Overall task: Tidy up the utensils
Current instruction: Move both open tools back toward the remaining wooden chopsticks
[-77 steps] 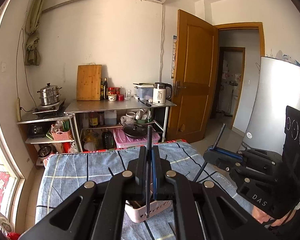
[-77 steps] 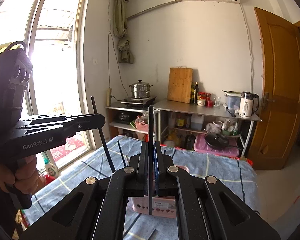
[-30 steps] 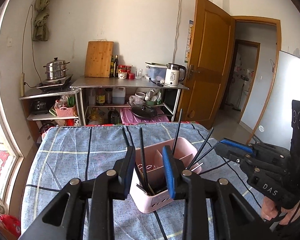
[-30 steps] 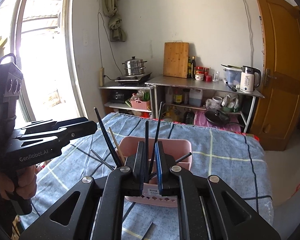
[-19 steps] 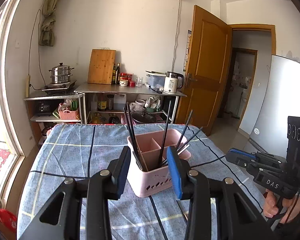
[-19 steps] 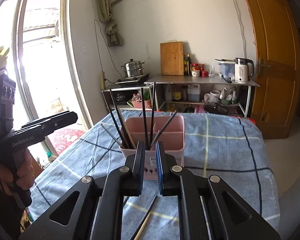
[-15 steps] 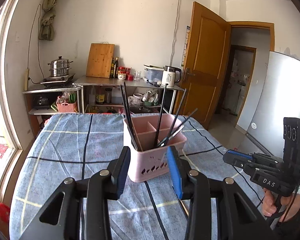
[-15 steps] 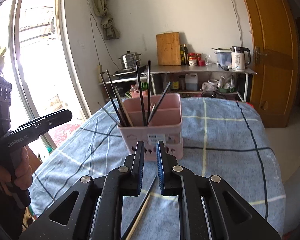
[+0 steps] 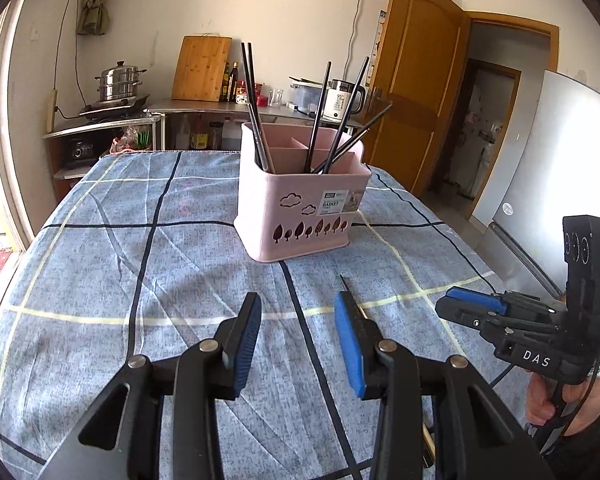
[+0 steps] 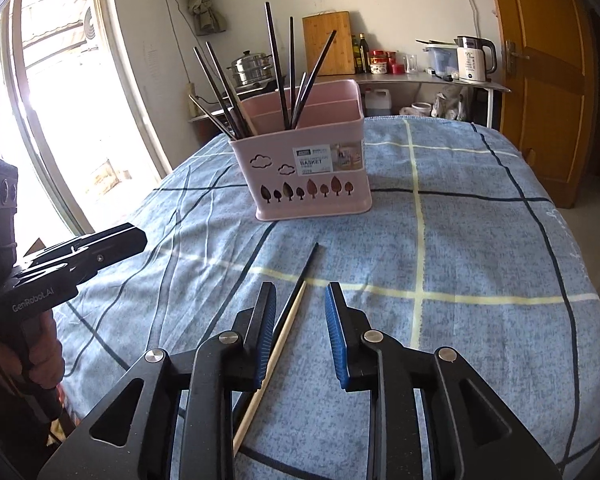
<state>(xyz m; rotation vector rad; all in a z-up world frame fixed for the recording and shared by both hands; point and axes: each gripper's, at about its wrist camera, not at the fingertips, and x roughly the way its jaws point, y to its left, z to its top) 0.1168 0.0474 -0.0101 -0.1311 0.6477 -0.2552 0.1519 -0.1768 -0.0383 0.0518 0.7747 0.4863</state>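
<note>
Two chopsticks are left on my blue checked tablecloth point(image 10: 480, 240), lying in front of the pink basket point(image 10: 312, 176), where several dark ones already stand. Next in size come my tongs: the left gripper point(image 9: 296, 316) is apart and empty; the right gripper point(image 10: 300, 304) is opening, its jaws astride both sticks without pressing. The black chopstick point(image 10: 306, 264) and the pale wooden chopstick point(image 10: 276, 352) lie side by side, light, stiff and likely slippery, so I would pinch near mid-length.
</note>
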